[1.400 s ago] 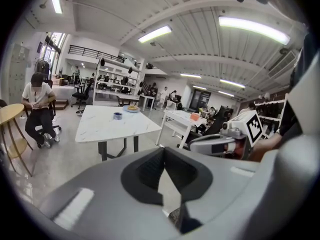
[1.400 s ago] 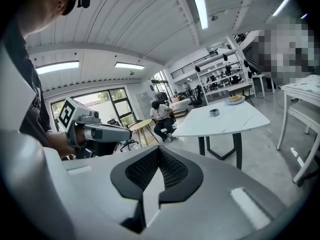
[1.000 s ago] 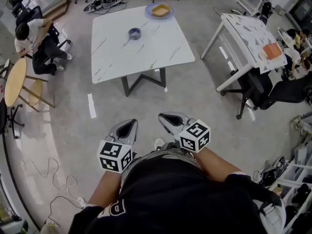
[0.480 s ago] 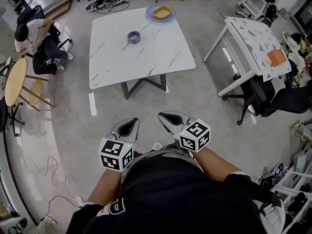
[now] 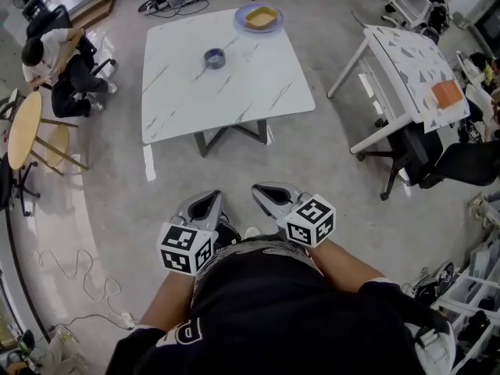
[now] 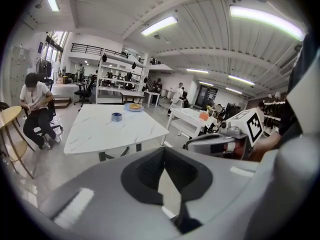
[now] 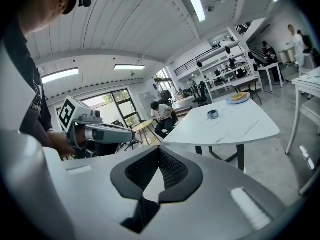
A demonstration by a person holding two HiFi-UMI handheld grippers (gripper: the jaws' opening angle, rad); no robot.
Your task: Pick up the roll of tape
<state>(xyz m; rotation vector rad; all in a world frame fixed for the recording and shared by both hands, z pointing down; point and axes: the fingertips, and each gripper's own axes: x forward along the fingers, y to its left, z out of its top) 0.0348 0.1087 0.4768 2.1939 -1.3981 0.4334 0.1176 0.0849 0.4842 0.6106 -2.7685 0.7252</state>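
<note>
Jaws pressed together and empty on the left gripper (image 5: pixel 205 200), and the same on the right gripper (image 5: pixel 267 187). Well ahead of both jaws, the roll of tape (image 5: pixel 214 57) lies flat on the white table (image 5: pixel 234 92). It looks light and stiff, best pinched across one wall of the ring.

Only legible print: white letter "P" on my black shirt (image 5: pixel 273 319), low left, rest lost in fold. Sleeve (image 7: pixel 31 84) lettering in right gripper view too blurred. Cubes (image 5: pixel 186 248) on left gripper (image 5: pixel 205 204) and right gripper (image 5: pixel 271 194): square code patterns, unreadable.
</note>
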